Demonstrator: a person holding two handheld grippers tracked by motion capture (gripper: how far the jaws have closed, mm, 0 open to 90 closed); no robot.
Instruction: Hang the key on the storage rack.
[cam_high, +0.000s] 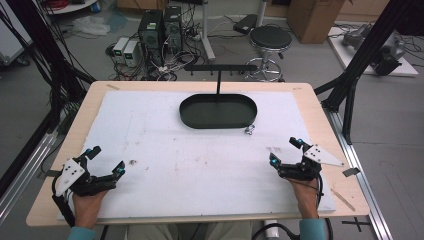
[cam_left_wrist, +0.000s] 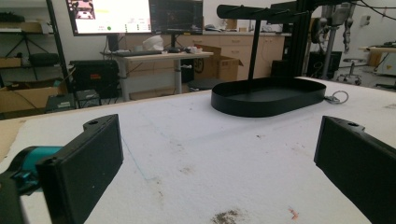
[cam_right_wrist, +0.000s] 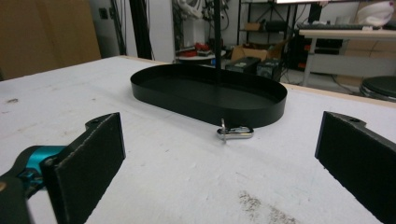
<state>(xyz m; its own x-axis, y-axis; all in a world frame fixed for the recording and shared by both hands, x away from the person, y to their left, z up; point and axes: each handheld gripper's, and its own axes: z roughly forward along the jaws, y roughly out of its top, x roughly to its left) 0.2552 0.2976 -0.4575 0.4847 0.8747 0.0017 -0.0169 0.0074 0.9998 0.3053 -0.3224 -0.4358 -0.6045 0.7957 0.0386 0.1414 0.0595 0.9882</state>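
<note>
L gripper (cam_high: 106, 161) near table's front-left corner, jaws wide apart, holding nothing; R gripper (cam_high: 286, 151) front-right, also wide open & empty; small metal clip (cam_right_wrist: 234, 132) lies on white mat (cam_high: 200, 165) just beside black oval tray (cam_high: 218, 121), probably not touching it; closer to R gripper.

Left hand-held gripper (cam_left_wrist: 217, 163) gapes wide toward the black oval tray (cam_left_wrist: 268, 96).
</note>
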